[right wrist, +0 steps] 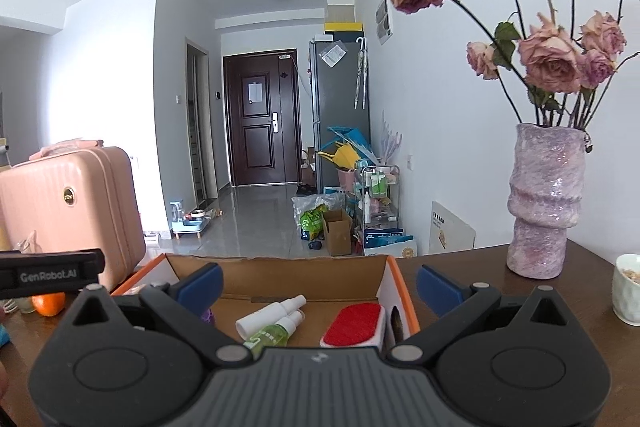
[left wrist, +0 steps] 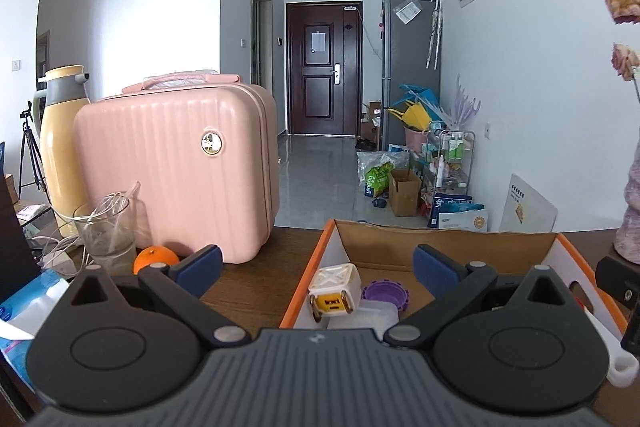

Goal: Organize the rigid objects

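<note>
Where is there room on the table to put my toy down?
Bare wood lies between the pink suitcase and the cardboard box, and between the box and the purple vase. The corner by the glass and orange is crowded.

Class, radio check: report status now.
Left gripper open, empty. Right gripper open, empty. Cardboard box holds spray bottles, red brush. Nothing blocking.

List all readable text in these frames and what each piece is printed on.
"GenRobot.AI": on the left gripper's black body, seen in the right wrist view.
Green bag on the floor: lettering too distorted to read.
Board leaning on the wall, door notice, fridge papers, blue package: too small or blurred.
</note>
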Demonstrator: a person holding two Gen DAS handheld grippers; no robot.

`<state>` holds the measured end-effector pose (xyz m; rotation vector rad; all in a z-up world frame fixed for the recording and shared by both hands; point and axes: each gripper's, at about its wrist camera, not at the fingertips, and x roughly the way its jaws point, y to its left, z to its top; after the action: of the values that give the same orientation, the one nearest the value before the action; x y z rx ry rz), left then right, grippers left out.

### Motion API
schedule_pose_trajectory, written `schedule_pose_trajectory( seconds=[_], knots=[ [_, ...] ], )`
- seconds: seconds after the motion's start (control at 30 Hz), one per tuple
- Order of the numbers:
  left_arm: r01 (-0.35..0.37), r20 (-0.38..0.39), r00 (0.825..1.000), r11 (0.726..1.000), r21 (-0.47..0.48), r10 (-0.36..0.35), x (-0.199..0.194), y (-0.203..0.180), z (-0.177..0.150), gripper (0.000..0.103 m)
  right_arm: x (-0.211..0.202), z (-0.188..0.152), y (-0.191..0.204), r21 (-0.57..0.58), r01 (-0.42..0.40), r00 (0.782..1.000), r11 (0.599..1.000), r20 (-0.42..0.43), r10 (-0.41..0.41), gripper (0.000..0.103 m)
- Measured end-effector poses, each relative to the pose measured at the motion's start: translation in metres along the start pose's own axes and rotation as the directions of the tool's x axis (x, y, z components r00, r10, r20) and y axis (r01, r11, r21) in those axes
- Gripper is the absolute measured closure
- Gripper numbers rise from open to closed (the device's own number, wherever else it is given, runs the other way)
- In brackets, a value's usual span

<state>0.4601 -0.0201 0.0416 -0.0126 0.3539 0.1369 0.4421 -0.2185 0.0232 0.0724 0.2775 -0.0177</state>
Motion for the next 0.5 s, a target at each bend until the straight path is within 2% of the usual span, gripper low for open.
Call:
schedule_pose_trajectory(
  seconds=[0.5],
  knots=[
    [0.031,0.004,1.0,0.999,0.02,-0.031,-0.065,0.009,-0.019,0.0,-0.059,-0.012,-0.009,-0.011,-0.022,1.0,1.0,0.006,0.022,0.0]
  ],
)
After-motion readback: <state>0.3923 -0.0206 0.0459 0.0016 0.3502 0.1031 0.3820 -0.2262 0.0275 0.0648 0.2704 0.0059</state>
